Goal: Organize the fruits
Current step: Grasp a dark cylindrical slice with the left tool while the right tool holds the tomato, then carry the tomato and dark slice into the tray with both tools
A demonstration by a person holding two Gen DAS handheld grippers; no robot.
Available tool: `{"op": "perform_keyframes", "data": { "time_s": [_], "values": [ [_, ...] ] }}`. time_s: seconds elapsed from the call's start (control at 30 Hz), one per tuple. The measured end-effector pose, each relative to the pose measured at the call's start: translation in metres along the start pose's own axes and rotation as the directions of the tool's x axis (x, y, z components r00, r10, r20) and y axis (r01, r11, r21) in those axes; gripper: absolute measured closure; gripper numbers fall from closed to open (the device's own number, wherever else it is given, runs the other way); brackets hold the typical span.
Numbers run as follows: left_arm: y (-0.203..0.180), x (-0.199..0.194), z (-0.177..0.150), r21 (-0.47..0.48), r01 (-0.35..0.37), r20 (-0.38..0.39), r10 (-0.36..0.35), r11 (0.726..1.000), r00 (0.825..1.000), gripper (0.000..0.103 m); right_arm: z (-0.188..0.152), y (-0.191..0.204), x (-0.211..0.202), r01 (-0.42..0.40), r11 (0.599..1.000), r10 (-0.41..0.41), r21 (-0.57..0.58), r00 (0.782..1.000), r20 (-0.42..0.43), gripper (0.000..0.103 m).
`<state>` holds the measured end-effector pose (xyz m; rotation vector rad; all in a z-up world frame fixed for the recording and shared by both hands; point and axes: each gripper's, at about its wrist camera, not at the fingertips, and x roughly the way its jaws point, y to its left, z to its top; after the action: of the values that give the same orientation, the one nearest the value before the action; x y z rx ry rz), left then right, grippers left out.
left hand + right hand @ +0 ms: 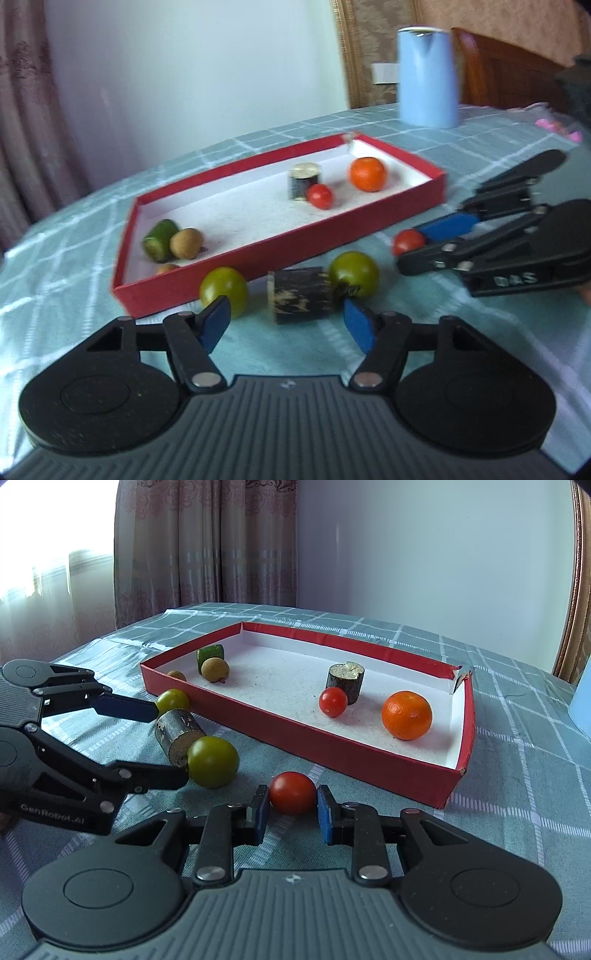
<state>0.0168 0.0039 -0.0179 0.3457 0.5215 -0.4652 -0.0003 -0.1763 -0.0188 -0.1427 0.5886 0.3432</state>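
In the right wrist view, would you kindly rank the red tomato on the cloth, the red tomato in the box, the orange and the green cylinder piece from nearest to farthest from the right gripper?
From the right gripper:
1. Red tomato on the cloth, between its fingers.
2. Red tomato in the box, mid-box.
3. Orange, right end; close to the boxed tomato's range.
4. Green cylinder piece, far left corner.

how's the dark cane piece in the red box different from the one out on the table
The cane piece in the box stands upright on its cut end; the cane piece on the table lies on its side. The boxed one rests on the red box floor beside a red tomato; the other lies on the tablecloth between two green tomatoes, framed by the left gripper. Both are short dark cylinders with pale cut faces.
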Motion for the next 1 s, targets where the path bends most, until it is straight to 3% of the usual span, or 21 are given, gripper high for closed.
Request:
{"op": "perform_keyframes", "data": {
  "time_s": [0.1, 0.17, 0.2, 0.7, 1.0],
  "values": [
    [-0.007, -0.001, 0.001, 0.035, -0.012, 0.009, 0.012, 0.999, 1.000, 0.050, -0.001, 0.001, 0.000, -0.001, 1.000, 0.001, 0.002, 1.000, 0.000, 0.076],
    [-0.015, 0.001, 0.001, 0.081, -0.030, 0.007, 0.029, 0.996, 1.000, 0.066, -0.001, 0.001, -0.001, 0.000, 1.000, 0.000, 0.002, 1.000, 0.000, 0.076],
    [-0.018, 0.003, 0.002, 0.092, -0.032, 0.001, 0.032, 0.995, 0.999, 0.069, -0.001, 0.001, -0.001, -0.001, 1.000, 0.001, 0.002, 1.000, 0.000, 0.076],
    [-0.020, -0.006, 0.001, 0.004, -0.039, 0.015, 0.038, 0.999, 0.999, 0.071, -0.001, 0.000, -0.001, 0.003, 1.000, -0.003, 0.007, 1.000, 0.005, 0.076],
    [-0.015, -0.012, 0.001, -0.073, -0.082, 0.017, 0.083, 0.994, 0.996, 0.072, -0.001, 0.002, -0.004, 0.014, 1.000, -0.014, 0.005, 1.000, 0.022, 0.076]
  ]
}}
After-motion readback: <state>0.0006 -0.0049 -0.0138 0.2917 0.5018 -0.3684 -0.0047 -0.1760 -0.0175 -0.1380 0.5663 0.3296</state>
